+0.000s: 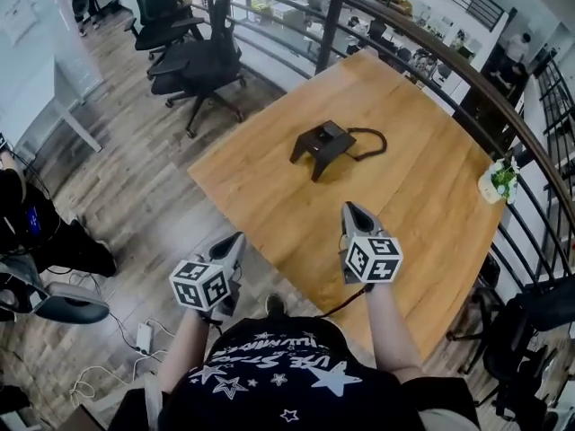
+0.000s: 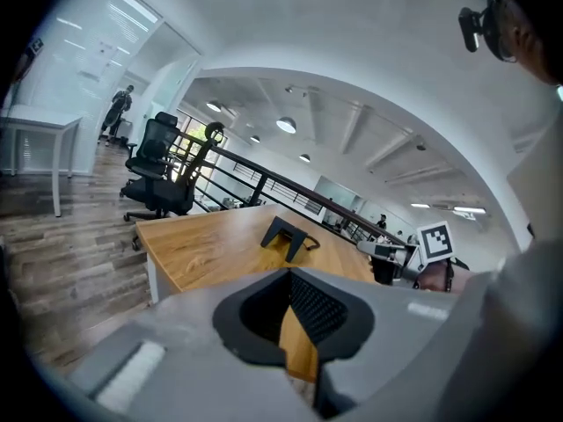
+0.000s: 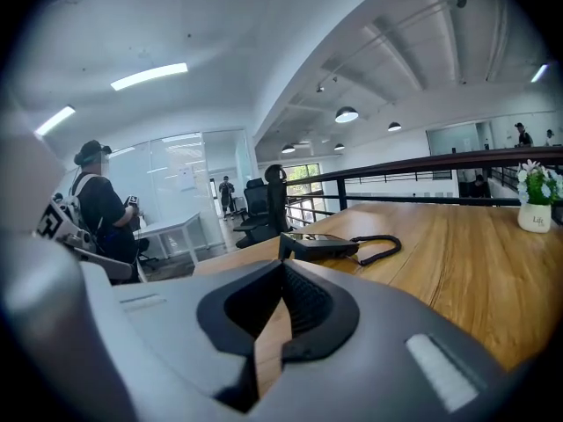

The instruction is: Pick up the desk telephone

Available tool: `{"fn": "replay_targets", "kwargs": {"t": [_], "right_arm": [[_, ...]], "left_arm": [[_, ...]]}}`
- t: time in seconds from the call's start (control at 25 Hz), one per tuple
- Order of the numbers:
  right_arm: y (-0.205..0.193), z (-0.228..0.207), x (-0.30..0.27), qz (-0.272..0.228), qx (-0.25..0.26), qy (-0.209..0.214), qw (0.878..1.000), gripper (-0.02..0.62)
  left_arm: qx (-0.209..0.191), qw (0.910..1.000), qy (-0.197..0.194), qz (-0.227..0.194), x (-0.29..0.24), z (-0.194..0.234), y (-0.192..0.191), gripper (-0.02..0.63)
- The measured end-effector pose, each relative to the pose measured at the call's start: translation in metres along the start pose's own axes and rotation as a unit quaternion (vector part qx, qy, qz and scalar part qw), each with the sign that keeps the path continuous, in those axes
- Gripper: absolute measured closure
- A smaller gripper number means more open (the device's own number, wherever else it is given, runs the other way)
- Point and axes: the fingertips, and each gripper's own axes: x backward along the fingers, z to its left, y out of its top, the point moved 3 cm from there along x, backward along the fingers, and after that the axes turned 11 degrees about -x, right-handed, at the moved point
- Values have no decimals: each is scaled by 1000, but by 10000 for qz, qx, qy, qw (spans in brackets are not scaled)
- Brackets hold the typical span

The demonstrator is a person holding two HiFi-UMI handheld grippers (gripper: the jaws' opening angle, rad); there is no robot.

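The black desk telephone (image 1: 323,144) stands on the wooden table (image 1: 422,196) with its coiled cord (image 1: 368,142) looped to its right. Both grippers hover well short of it, at the table's near side. My left gripper (image 1: 240,236) is off the table's near-left edge, over the floor, its jaws shut and empty. My right gripper (image 1: 348,206) is over the tabletop, jaws together with nothing in them. The left gripper view shows the telephone (image 2: 286,234) far ahead past the left gripper (image 2: 288,272). In the right gripper view the telephone (image 3: 317,245) lies beyond the right gripper (image 3: 283,264).
A small white pot with a plant (image 1: 499,182) sits at the table's right edge. A curved black railing (image 1: 431,43) runs behind the table. Black office chairs (image 1: 193,61) stand at the far left. Cables and a power strip (image 1: 144,338) lie on the floor. A person (image 3: 101,209) stands left.
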Motion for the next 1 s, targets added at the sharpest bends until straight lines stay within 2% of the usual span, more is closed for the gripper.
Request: {"fn": "replay_targets", "kwargs": {"t": [0.16, 0.52, 0.8, 1.0], "right_arm": [[6, -17, -4, -41, -145, -164, 9998, 592], [-3, -31, -6, -72, -339, -480, 9982, 592], [-5, -35, 2, -347, -509, -993, 9931, 592], [-4, -47, 14, -542, -705, -1534, 9842, 593]], "left_arm": [[-94, 9998, -186, 46, -23, 0, 17, 604], [-2, 9993, -351, 123, -50, 15, 24, 604], [66, 9948, -938, 383, -84, 24, 23, 604], [319, 9858, -1552, 549, -125, 21, 33, 604]]}}
